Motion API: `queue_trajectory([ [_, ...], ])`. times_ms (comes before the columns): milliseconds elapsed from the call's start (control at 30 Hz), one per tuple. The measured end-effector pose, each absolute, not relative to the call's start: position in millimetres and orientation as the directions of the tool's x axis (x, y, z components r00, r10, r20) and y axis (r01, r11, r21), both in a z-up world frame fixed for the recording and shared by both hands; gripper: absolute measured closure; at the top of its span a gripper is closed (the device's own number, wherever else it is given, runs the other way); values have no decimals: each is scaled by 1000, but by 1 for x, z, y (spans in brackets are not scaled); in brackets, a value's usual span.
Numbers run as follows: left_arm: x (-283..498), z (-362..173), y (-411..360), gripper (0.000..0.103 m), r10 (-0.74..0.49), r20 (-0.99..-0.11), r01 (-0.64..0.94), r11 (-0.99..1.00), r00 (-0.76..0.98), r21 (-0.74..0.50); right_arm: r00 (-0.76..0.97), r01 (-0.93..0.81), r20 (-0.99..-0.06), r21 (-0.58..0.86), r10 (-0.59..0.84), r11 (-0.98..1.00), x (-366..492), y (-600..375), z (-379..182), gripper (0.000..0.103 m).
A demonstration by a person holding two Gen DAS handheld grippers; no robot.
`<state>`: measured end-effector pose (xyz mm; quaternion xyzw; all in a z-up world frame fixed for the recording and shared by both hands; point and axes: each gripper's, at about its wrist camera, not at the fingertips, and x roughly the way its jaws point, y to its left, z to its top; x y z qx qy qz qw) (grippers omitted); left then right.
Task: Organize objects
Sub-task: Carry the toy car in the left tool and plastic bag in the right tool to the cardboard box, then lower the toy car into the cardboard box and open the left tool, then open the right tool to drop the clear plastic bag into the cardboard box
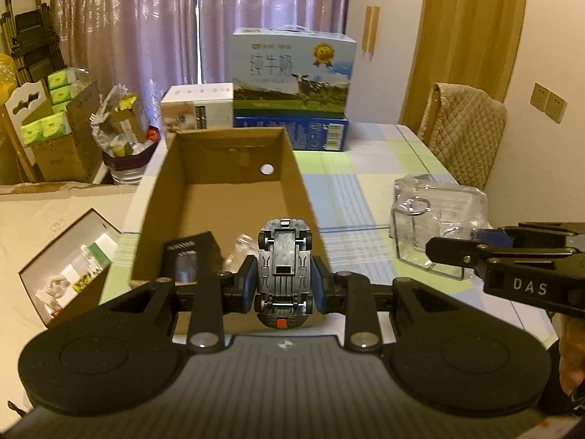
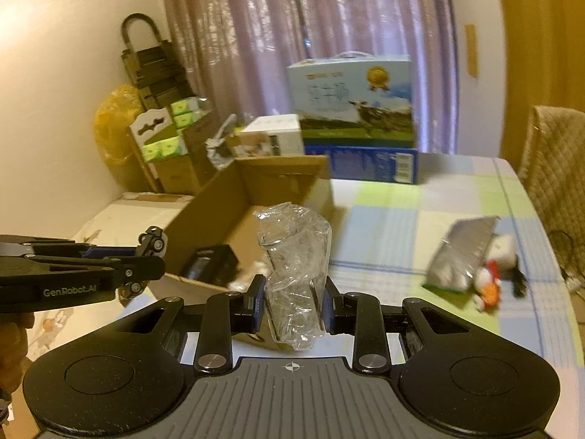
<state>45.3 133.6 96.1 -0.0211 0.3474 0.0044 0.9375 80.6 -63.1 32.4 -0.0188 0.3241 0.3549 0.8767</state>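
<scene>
Left claw [image 1: 284, 285] is clamped on an upturned toy car [image 1: 284, 263] above the cardboard box [image 1: 226, 168]; right claw [image 2: 291, 309] pinches clear packaging [image 2: 294, 274]. Advise releasing low, toward the box's empty 12 o'clock end.

A big blue and white milk carton with a cow picture [image 1: 294, 69] sits at the top middle of the left view, on top of a flat dark blue box [image 1: 290, 132]. A small white box [image 1: 197, 109] stands just left of them. Purple curtains [image 1: 146, 22] hang behind. At the upper left are a black folding ladder [image 1: 25, 25] and brown boxes of green tissue packs [image 1: 55, 109]. A chair with a tan quilted cover [image 1: 464, 128] stands at the right.
</scene>
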Motion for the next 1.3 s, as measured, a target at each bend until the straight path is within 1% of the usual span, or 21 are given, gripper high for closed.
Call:
queue_trajectory([
  [300,58,98,165,77,22,-658,-39,999,753,-12,501,-683,-584,187,639,706,94,-16,31,76],
  [600,83,89,197,77,16,-676,-46,999,737,-26,484,-688,-613,174,624,705,117,12,18,76],
  [1067,142,57,212,77,-3,-711,-20,1000,703,-24,473,-661,-640,197,605,724,157,32,2,76],
  [1100,146,53,213,73,-9,-707,-17,999,707,-30,472,-660,-642,198,605,725,158,34,1,76],
  [1133,149,51,214,54,-8,-706,-23,999,708,-34,470,-659,-644,200,604,725,160,35,0,76],
  [1167,153,47,216,48,2,-710,-37,999,704,-34,467,-658,-646,203,604,726,162,36,-2,76],
  [1300,155,39,220,49,6,-722,-44,998,692,-35,459,-655,-649,213,606,725,163,38,-6,75],
])
